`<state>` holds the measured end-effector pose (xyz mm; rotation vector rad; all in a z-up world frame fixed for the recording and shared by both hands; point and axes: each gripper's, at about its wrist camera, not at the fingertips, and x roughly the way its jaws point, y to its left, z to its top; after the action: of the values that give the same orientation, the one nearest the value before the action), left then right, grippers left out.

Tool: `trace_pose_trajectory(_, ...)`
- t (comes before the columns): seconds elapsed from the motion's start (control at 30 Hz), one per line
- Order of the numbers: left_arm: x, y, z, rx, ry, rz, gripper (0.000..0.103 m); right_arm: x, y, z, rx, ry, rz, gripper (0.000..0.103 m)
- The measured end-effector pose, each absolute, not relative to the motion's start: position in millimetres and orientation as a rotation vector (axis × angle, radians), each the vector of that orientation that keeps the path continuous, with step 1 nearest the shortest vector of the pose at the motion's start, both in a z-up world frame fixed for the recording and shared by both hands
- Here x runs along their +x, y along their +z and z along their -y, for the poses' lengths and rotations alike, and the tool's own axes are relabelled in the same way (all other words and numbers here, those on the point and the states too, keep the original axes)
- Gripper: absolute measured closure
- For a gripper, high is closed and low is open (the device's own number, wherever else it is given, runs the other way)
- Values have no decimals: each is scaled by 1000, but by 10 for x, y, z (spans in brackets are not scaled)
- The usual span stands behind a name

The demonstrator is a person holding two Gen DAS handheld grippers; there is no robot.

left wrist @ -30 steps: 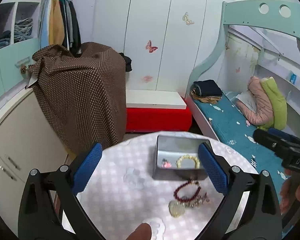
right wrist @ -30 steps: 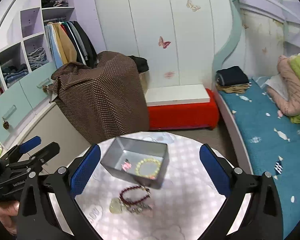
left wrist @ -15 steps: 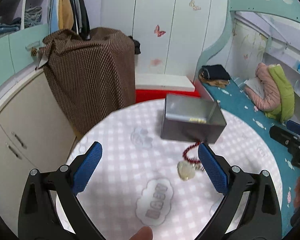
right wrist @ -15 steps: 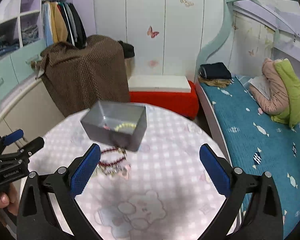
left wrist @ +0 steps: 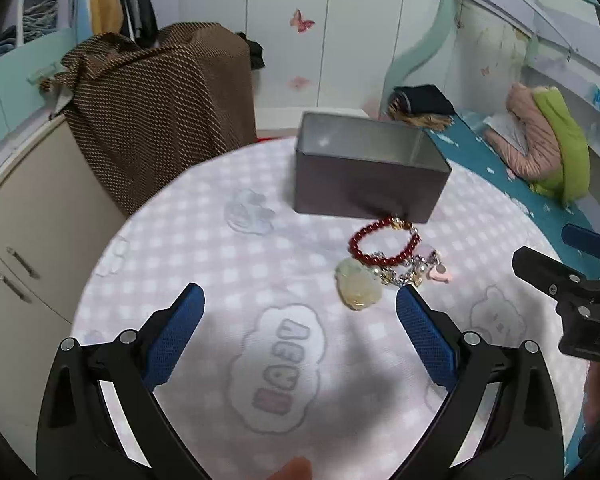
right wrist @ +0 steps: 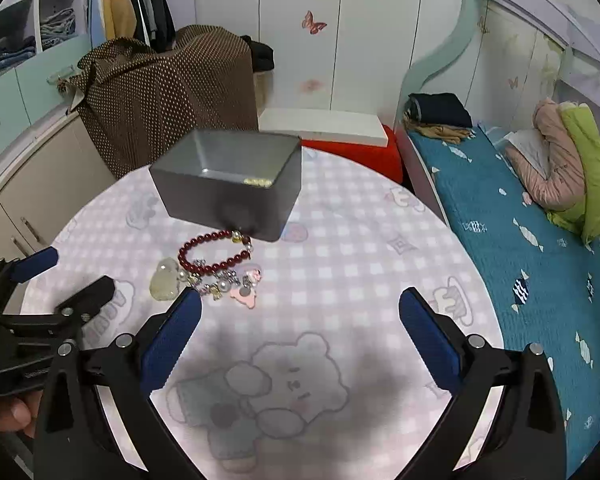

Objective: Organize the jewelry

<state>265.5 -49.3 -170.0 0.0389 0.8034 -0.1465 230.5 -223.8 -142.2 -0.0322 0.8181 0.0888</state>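
Jewelry: a red bead bracelet (left wrist: 384, 242), a pale translucent pendant (left wrist: 358, 285) and a silver charm chain (left wrist: 414, 272) with a pink charm lie bunched together on the round counter (left wrist: 220, 264), toward its middle and slightly right in the left wrist view. Pendant touches the bracelet's near side; chain tangles along the bracelet's near-right edge.

Nearest: left tongs (left wrist: 298, 322), blue pads spread wide, nothing between them, hovering over the near part of the counter above a cloud print. Right tongs (right wrist: 300, 326) likewise wide open and empty, over a bear print; left pad tip sits just beside the charm chain (right wrist: 224, 284) in that view, contact cannot be told.

Beyond the jewelry: grey metal box (left wrist: 366, 174), open-topped, its near corner just beside the bracelet. Yellow beads (right wrist: 258, 181) show inside at its near wall.

Far: brown dotted cloth (left wrist: 160, 108) draped over furniture past the counter's far-left edge; a teal bed (right wrist: 512, 216) along the right.
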Motion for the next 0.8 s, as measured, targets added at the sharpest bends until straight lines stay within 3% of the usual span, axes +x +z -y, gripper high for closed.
trace_pose_trajectory(0.53, 3142, -2183, 745, 57, -148, -928, 8, 2398, -1584, 2344, -13, 85, -871, 8)
trace_pose_trajectory(0.8, 3138, -2179, 686, 82, -164, -906, 37, 2469, -1699, 2274, -19, 109, -889, 8)
